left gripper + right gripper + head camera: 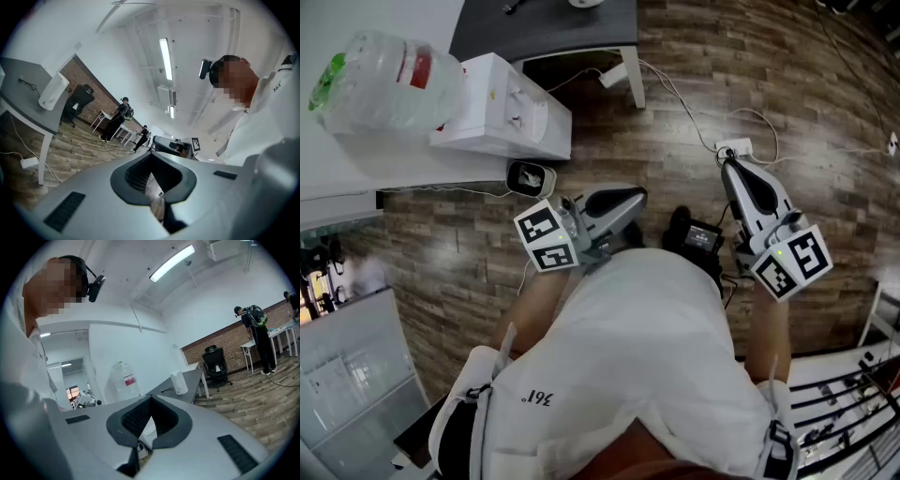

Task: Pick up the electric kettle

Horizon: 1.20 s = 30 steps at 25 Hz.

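While we are standing on the wooden floor (750,75), we are holding both grippers close to our body, and neither is gripping anything. The left gripper (628,199) is keeping its jaws together at the tips with only floorboards showing behind them, and the right gripper (733,169) is likewise pressing its jaws shut on nothing. The electric kettle (178,381) is standing upright near one end of the grey table (572,28) at our 12 o'clock, well apart from both grippers, with a thin black cord (166,390) lying just beside it. Bare boards are lying open between us and the table's edge. A white cable (675,94) is trailing across them toward a power strip (733,147) at 1 o'clock, just beyond the right gripper's tips. At 10 o'clock a water dispenser (502,112) with its bottle (384,84) is standing against the white wall beside the table. Farther off, an office chair (215,364) is sitting before a brick wall (225,341), and a person (255,333) is standing by white desks.
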Motion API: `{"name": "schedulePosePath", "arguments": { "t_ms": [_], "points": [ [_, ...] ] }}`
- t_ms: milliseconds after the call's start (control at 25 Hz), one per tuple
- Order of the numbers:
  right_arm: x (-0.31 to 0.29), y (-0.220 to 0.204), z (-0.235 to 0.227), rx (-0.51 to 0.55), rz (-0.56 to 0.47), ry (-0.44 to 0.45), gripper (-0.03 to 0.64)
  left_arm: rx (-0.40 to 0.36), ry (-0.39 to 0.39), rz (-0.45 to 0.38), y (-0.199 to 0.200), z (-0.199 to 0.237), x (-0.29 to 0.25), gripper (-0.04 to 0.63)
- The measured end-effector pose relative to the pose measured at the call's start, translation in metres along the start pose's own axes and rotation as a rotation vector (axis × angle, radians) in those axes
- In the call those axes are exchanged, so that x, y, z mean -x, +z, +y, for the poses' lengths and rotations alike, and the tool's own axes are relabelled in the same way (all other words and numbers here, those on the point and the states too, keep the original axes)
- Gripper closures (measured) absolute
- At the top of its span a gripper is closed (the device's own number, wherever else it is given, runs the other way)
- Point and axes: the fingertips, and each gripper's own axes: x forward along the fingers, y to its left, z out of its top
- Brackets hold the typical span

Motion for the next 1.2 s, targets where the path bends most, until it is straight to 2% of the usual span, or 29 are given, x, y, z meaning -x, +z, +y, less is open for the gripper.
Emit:
{"name": "schedulePosePath", "arguments": {
  "t_ms": [120, 200, 400, 680, 840, 920, 1040, 1200],
  "points": [
    [0.013, -0.029, 0.039, -0.098, 0.08, -0.02, 0.611, 0.124, -0.039, 0.071, -0.019, -0.037, 0.028, 0.592],
    [0.016, -0.038, 0.055, -0.134, 0.123, -0.016, 0.611, 0.149, -0.031, 0.092, -0.028, -0.049, 0.04, 0.592],
    [-0.002, -0.029, 0.06, -0.095, 0.139, 0.019, 0.611, 0.067, 0.028, 0.102, -0.025, -0.034, 0.046, 0.591],
    [-0.014, -0.031, 0.064, -0.095, 0.158, 0.019, 0.611, 0.039, 0.041, 0.11, -0.022, -0.025, 0.053, 0.591],
    [-0.022, -0.034, 0.067, -0.164, 0.145, 0.038, 0.609, 0.037, 0.072, 0.085, -0.013, -0.016, 0.06, 0.591],
    [-0.025, -0.036, 0.069, -0.178, 0.14, 0.046, 0.587, 0.029, 0.091, 0.066, -0.007, -0.013, 0.066, 0.591],
    [-0.029, -0.036, 0.075, -0.167, 0.135, 0.067, 0.517, 0.014, 0.115, 0.034, 0.003, -0.009, 0.073, 0.589],
    [-0.033, -0.039, 0.073, -0.182, 0.136, 0.064, 0.489, 0.003, 0.157, 0.005, 0.011, -0.001, 0.08, 0.56]
  ]
}}
